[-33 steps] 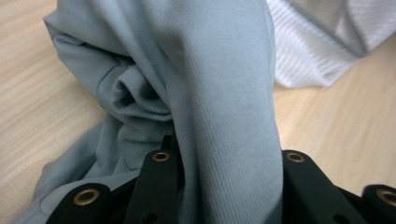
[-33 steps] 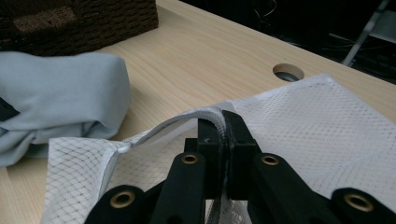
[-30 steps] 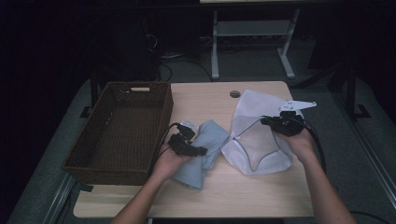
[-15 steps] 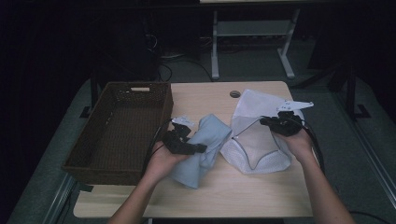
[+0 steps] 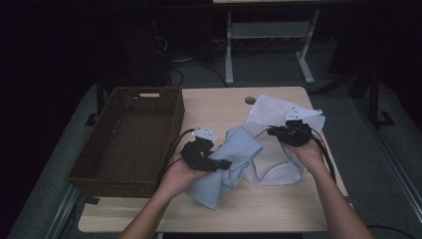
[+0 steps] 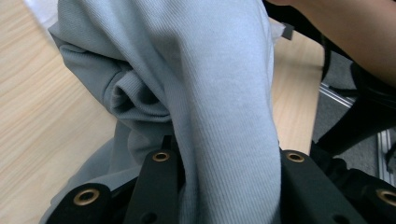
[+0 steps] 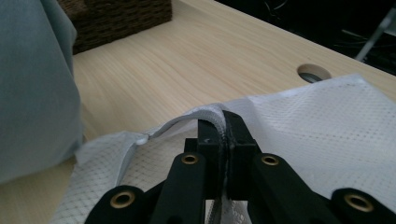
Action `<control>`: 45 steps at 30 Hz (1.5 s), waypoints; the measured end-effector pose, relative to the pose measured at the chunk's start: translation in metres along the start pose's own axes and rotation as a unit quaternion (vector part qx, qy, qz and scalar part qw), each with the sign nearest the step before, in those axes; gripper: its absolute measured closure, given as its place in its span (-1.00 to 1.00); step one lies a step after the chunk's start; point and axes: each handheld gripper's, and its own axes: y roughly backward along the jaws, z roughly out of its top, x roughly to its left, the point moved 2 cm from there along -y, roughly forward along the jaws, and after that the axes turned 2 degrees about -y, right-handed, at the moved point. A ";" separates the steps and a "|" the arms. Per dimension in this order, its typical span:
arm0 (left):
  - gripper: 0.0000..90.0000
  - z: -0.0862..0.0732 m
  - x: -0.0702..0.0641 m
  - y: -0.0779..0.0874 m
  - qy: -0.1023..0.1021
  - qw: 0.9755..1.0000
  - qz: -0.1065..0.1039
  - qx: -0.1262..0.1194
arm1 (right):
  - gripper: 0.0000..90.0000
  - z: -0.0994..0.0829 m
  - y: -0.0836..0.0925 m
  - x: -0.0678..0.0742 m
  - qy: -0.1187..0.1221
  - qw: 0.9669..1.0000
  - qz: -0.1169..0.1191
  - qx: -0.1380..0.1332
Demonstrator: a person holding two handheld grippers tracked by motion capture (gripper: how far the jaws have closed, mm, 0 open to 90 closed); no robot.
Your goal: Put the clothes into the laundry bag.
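The cloth (image 6: 219, 93) was soft, pale blue-grey ribbed knit, bunched into thick folds. The left gripper (image 5: 219, 163) clenched a fold of it between its jaws, the rest draping to the wooden table (image 5: 219, 107) beside a woven brown basket (image 5: 130, 134). The right gripper (image 7: 223, 122) pinched the corded rim of a white mesh bag (image 7: 327, 121) lying flat just beside the cloth.

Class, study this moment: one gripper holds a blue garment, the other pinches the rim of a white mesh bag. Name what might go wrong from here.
1. The left gripper clamps a thick bunch of the blue garment; loose folds hang free and may snag outside the bag opening.
2. The right gripper pinches only the thin rim of the white mesh bag, so the rim could slip out.
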 end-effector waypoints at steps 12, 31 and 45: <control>0.55 0.005 -0.012 -0.049 -0.024 0.998 -0.034 0.050 | 0.92 0.006 0.000 0.019 0.021 0.999 0.025 0.000; 0.55 -0.007 0.026 -0.087 0.034 0.996 0.045 0.065 | 0.91 -0.003 0.004 0.025 0.025 0.999 0.040 0.011; -0.35 -0.017 0.032 -0.096 0.028 0.997 0.051 0.056 | 0.91 -0.006 0.002 0.028 0.028 0.998 0.046 0.017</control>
